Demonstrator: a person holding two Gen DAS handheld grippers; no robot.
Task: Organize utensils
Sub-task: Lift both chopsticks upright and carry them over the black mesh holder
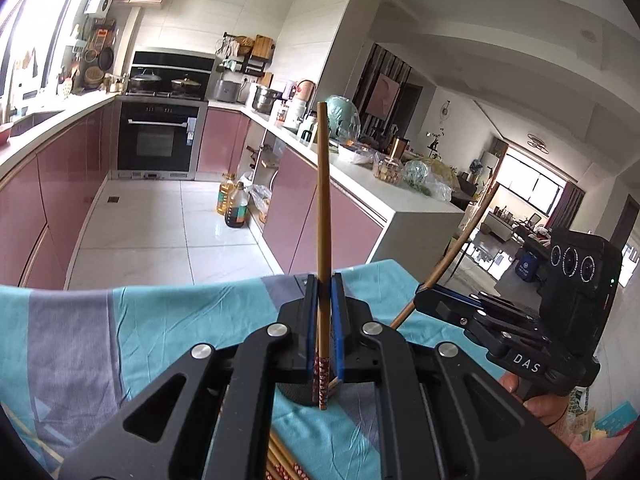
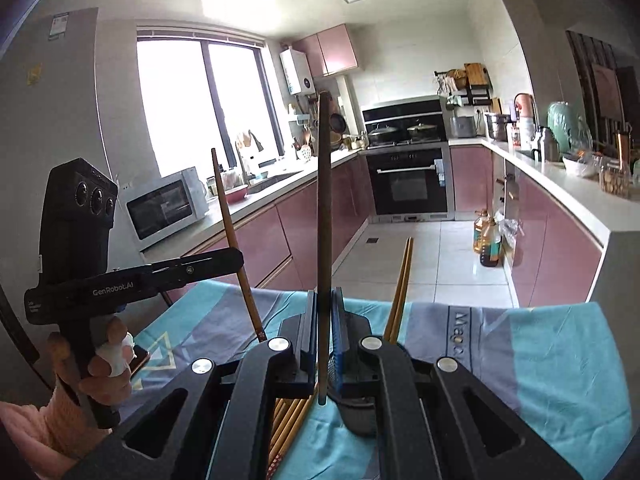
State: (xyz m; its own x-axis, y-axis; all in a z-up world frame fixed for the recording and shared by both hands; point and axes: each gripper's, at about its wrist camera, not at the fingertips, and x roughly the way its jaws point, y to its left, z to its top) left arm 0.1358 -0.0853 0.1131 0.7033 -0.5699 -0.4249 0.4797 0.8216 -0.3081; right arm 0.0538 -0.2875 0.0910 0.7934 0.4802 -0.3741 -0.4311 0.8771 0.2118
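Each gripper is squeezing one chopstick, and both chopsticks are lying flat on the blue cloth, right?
Not quite. Each gripper does squeeze one chopstick, but they stand nearly upright, lifted above the blue cloth. The left wrist view shows the left gripper with its chopstick; the right wrist view shows the right gripper with its chopstick.

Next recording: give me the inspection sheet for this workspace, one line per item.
Surface: table under a turquoise and grey cloth.
Job's things: one chopstick upright in the left gripper; another chopstick upright in the right gripper; loose chopsticks lie on the cloth below; a dark round holder sits under the jaws.
Clutter: nothing seen on the cloth besides these.
Grippers: both shut, each on its own chopstick, each held by a hand.
Cables: nothing seen.
Surroundings: kitchen with pink cabinets, oven, microwave, oil bottles on the floor, crowded counter.
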